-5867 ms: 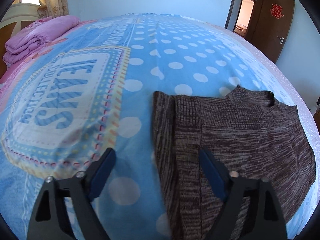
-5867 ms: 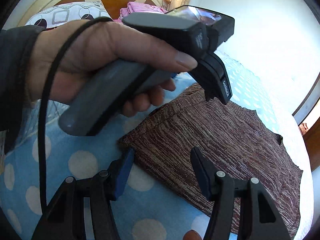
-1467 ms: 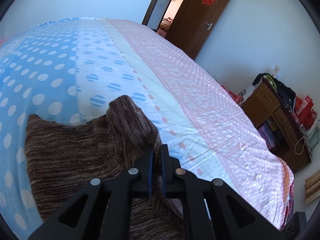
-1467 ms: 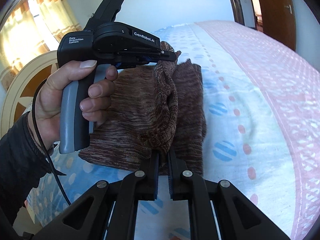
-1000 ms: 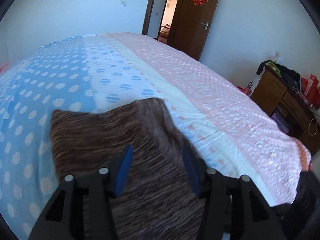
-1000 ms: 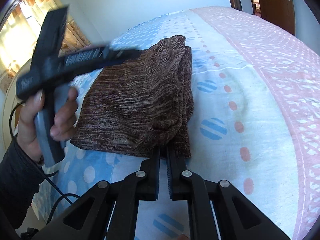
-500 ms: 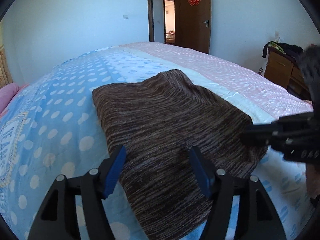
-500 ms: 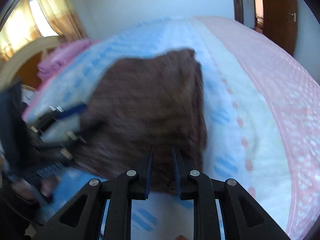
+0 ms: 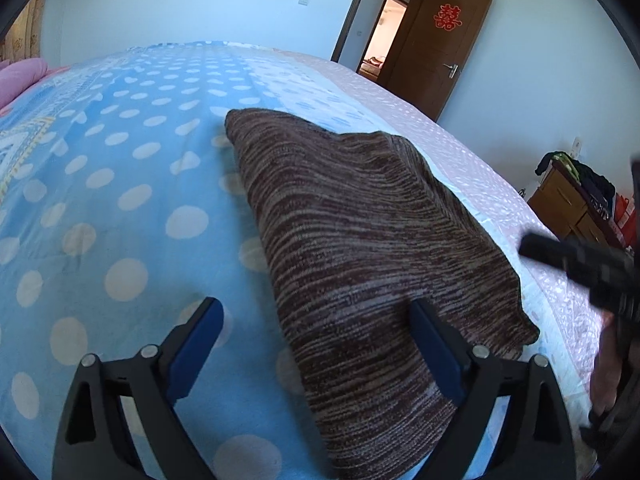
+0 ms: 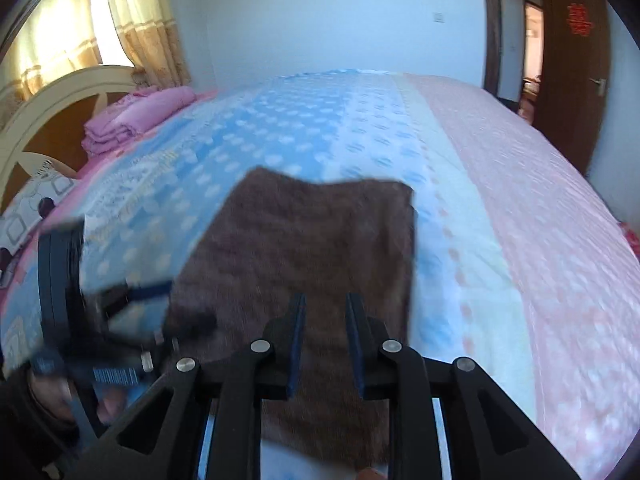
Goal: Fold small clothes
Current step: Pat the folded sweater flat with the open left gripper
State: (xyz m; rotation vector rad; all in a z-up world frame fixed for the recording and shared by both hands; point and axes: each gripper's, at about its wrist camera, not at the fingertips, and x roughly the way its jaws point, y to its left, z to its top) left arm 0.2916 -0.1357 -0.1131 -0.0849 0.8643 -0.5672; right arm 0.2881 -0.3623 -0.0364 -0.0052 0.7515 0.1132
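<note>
Folded sweater (image 9: 372,248) on the bed (image 9: 120,184) — long axis running away from both grippers.
Left gripper (image 9: 316,344) spread wide, straddling its near-left edge; right gripper (image 10: 325,340) parted narrowly, empty, hovering over the near end.

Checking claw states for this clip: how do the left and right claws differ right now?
The left claw is spread wide, while the right claw has only a narrow gap. The left one straddles the brown sweater's edge over the blue bedspread; the right sits wholly over the sweater. Neither grips any fabric.
</note>
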